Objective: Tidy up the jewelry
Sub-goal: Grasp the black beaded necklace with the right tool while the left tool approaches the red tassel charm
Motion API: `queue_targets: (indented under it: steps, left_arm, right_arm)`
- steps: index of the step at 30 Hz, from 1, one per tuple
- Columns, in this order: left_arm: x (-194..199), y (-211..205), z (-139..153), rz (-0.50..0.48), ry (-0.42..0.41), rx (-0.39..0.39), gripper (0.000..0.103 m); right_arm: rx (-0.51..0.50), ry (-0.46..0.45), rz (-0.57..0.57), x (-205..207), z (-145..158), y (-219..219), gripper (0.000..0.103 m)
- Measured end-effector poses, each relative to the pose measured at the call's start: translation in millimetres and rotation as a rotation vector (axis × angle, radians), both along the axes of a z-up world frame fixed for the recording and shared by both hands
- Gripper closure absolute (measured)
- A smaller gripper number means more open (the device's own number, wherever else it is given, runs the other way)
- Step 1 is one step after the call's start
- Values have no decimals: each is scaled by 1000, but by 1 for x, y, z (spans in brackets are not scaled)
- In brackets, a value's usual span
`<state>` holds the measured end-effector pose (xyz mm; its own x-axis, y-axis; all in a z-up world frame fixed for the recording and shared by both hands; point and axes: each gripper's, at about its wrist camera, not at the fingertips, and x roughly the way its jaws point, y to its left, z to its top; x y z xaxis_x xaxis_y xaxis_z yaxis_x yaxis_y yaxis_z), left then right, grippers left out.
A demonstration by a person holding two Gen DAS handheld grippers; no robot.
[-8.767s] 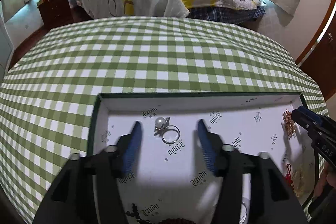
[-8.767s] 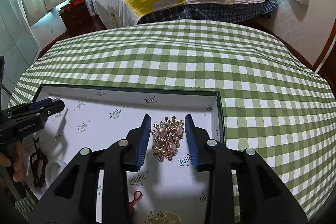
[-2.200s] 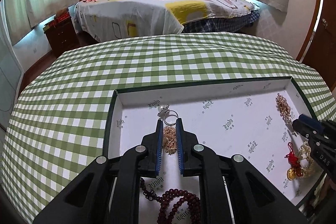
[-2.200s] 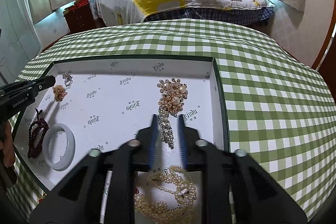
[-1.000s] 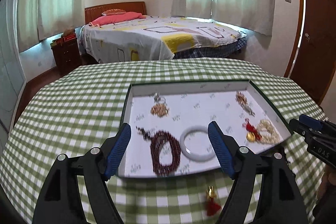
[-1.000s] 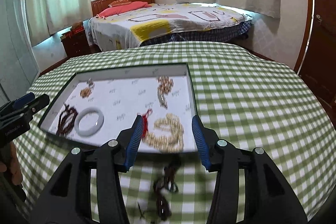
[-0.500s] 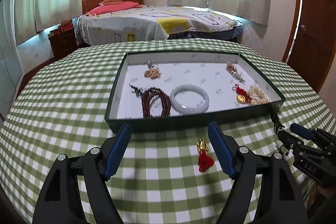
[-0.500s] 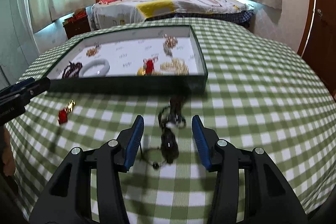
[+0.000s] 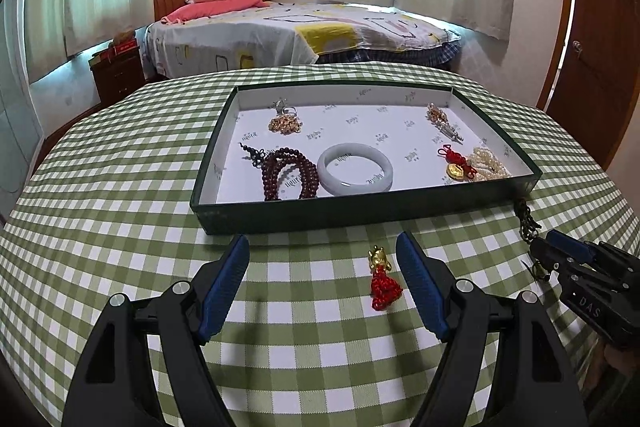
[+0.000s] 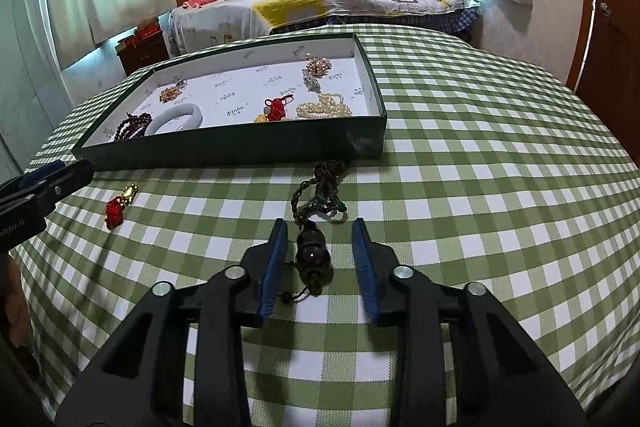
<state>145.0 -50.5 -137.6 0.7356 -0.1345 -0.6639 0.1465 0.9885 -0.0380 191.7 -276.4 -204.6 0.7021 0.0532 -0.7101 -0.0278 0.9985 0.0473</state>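
Jewelry tray sits mid-table; dark beaded pendant lies on the cloth before its front edge, between the spread right gripper: close squarely on the bead, not its cord; left gripper gapes empty

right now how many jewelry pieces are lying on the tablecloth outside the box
2: a red tassel charm between the left gripper's fingers, and a dark bead pendant between the right gripper's.

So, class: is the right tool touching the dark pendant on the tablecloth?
Apart. The right wrist view shows the right tool open, with checked cloth visible between each finger and the dark pendant.
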Motion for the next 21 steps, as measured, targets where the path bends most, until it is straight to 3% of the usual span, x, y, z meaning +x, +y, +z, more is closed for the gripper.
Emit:
queue_targets:
  steps: [6, 21]
  left_arm:
    - [-3, -2, -2, -6, 8, 8, 30]
    - [0, -9, -12, -9, 55, 17, 30]
  right_arm:
    - [2, -4, 2, -1, 0, 1, 86]
    - [12, -6, 1, -4, 0, 1, 86]
